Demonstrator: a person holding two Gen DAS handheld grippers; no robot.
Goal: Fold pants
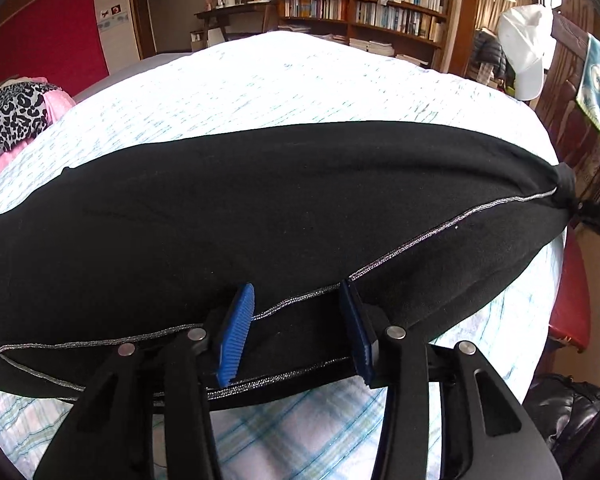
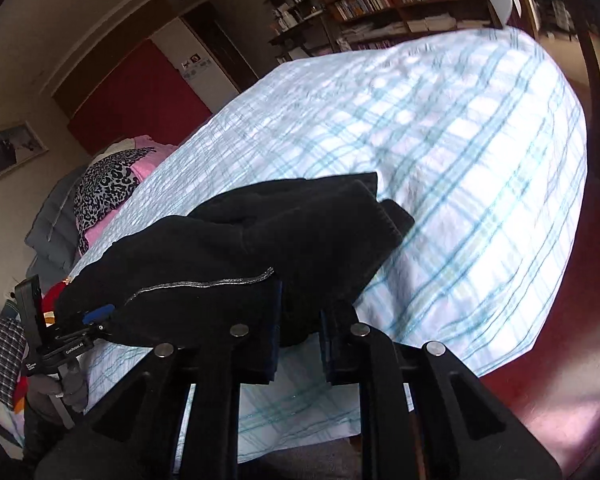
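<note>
- Books (image 1: 364,4) are seen behind a checked bed (image 1: 260,88).
- Black pants (image 1: 260,208) are spread flat.
- Left gripper (image 1: 300,332) is held apart over the hem.
- Right gripper (image 2: 300,344) is pinched on the pants.

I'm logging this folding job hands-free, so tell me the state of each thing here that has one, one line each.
Pants: black, spread lengthwise across the bed, not yet folded up; one end lifted and bunched.
Left gripper: jaws apart, straddling the silver-stitched edge of the pants, pads not pressing.
Right gripper: fingers on the bunched end of the pants; whether it pinches the cloth is hidden.
Bed cover: checked, spread flat, slightly wrinkled.
</note>
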